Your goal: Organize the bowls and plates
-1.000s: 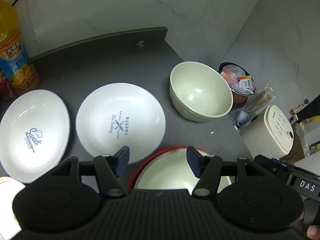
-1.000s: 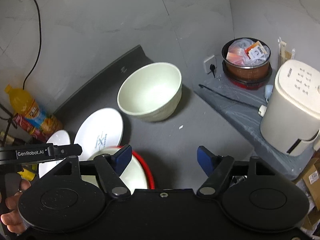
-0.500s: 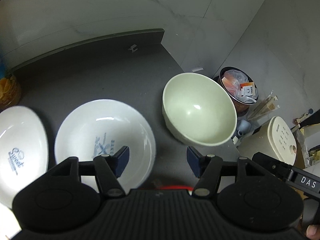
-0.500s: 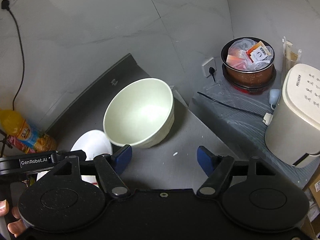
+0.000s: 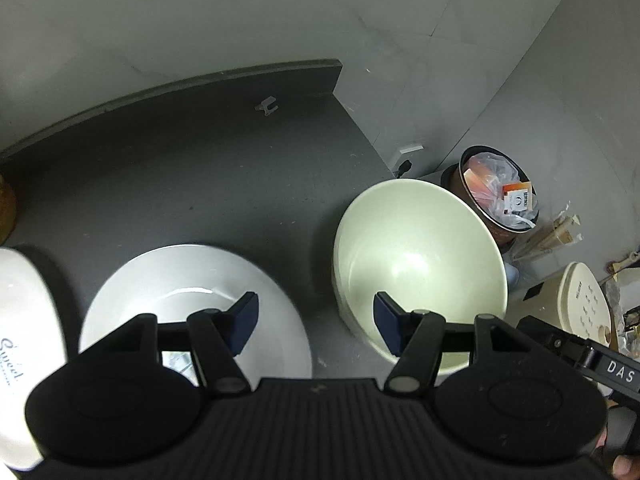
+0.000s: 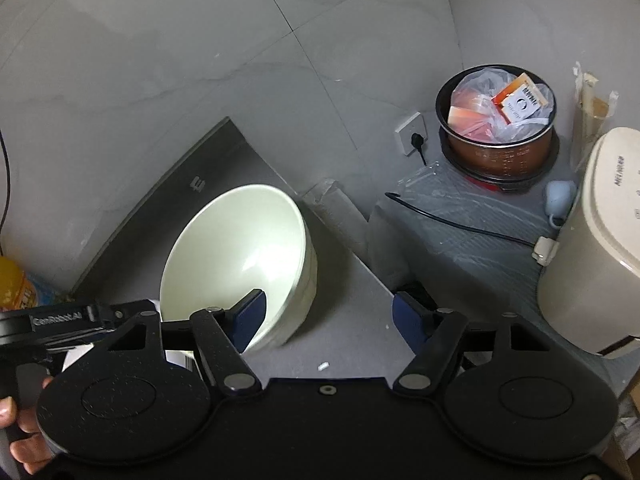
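the big pale green bowl [image 5: 420, 264] sits on the dark grey counter [image 5: 208, 184], close to its right edge; a white plate [image 5: 192, 280] lies just to the left of the bowl, with a small gap of counter between them; another white plate with blue writing [image 5: 24, 344] lies further left, near the first plate, and is cut off by the edge of the picture; the left gripper [image 5: 316, 320] hangs above the gap between the bowl and the near plate; its blue fingers [image 5: 244, 316] are apart and nothing is between them; the right gripper [image 6: 328, 316] hangs above the right side of the bowl; its fingers [image 6: 250, 314] are apart too, one over the inside of the bowl and one past the counter edge; they hold nothing; a hand [image 6: 20, 432] grips the handle of the left gripper, low on the left in the right wrist view; off the counter to the right stand a brown pot full of plastic bags [image 6: 500, 128] and a cream rice cooker [image 6: 592, 264].
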The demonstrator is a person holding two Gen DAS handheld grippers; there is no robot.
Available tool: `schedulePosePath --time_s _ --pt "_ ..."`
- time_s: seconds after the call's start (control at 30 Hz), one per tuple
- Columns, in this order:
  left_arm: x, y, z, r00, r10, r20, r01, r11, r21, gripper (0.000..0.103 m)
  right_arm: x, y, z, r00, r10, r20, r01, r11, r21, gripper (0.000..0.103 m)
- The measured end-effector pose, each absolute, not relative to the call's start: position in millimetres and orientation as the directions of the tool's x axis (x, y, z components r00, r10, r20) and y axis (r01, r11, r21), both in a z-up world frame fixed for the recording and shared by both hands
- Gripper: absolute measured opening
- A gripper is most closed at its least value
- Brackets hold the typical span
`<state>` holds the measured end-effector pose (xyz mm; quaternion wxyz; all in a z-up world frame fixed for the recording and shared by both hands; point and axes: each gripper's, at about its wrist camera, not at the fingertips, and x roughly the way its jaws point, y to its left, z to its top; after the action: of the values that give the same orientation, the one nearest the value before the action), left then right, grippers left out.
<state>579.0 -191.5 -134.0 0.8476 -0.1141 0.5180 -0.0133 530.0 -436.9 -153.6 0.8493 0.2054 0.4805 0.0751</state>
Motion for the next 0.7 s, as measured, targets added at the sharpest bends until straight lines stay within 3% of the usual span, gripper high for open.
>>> schedulePosePath --time_s 0.23,0.4,0.43,0.57,0.7 --pt "595 -196 -154 0.435 -0.162 -0.886 -0.126 0.963 -0.238 0.054 551 -428 -170 0.493 0.371 -0.787 0.049 0.891 0.451 0.062" --pt "604 -198 -167 0.410 -0.176 -0.895 -0.143 0.956 -0.254 0.031 564 -420 -186 0.452 0.390 -0.802 0.057 0.885 0.463 0.039" --pt "607 -198 -171 0.396 -0.179 -0.901 -0.148 0.956 -0.255 0.023 566 -417 -189 0.440 0.395 -0.806 0.053 0.885 0.463 0.037" --pt "609 -199 -177 0.387 -0.210 -0.898 -0.148 0.947 -0.285 0.010 572 -407 -196 0.412 0.423 -0.807 0.019 0.881 0.472 0.025" --pt "607 -200 -175 0.387 -0.200 -0.900 -0.156 0.948 -0.277 0.009 571 -399 -191 0.411 0.393 -0.823 -0.011 0.904 0.426 0.023"
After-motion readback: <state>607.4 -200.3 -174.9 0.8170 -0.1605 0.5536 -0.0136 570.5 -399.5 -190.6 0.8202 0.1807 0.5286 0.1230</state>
